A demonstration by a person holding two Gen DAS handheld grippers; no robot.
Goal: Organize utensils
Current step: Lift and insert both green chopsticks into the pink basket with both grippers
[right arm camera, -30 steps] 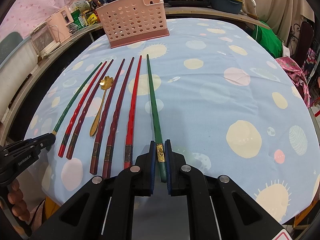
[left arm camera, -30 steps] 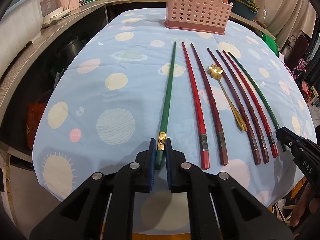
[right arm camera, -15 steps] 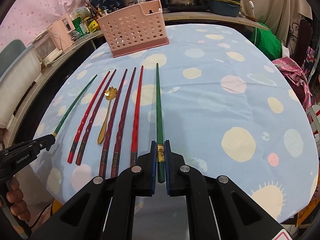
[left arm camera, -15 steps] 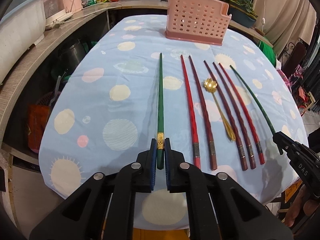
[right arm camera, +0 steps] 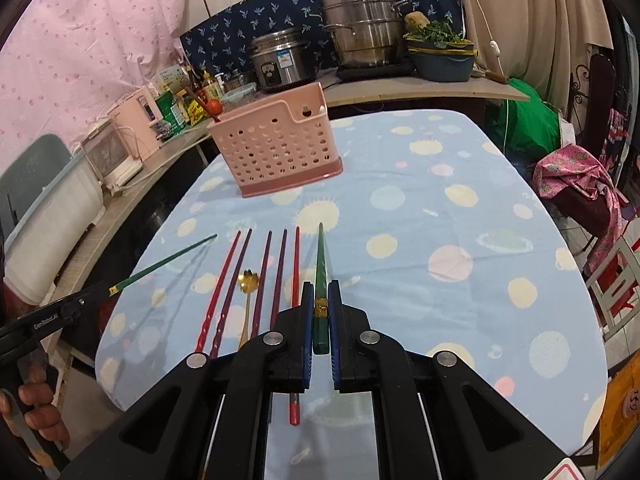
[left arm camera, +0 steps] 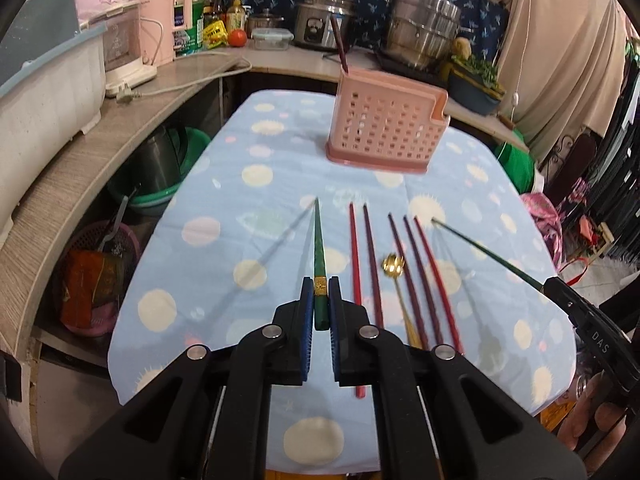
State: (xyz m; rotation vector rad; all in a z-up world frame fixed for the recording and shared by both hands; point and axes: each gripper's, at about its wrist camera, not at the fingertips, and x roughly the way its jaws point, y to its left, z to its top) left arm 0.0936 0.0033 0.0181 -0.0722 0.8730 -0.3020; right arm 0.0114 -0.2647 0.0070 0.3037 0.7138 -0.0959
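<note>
Two grippers: left gripper (left arm camera: 320,312) and right gripper (right arm camera: 320,316), each clamped on one green chopstick (left arm camera: 319,248).
Pink basket (left arm camera: 384,128): one dark stick (left arm camera: 340,48) stands inside.

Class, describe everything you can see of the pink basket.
The pink basket is a rectangular plastic caddy with perforated walls, a solid darker-pink base and a notch cut into its rim. It stands upright on the blue spotted tablecloth, beyond the row of chopsticks. A dark stick rises from one end. Neither gripper touches it.
</note>
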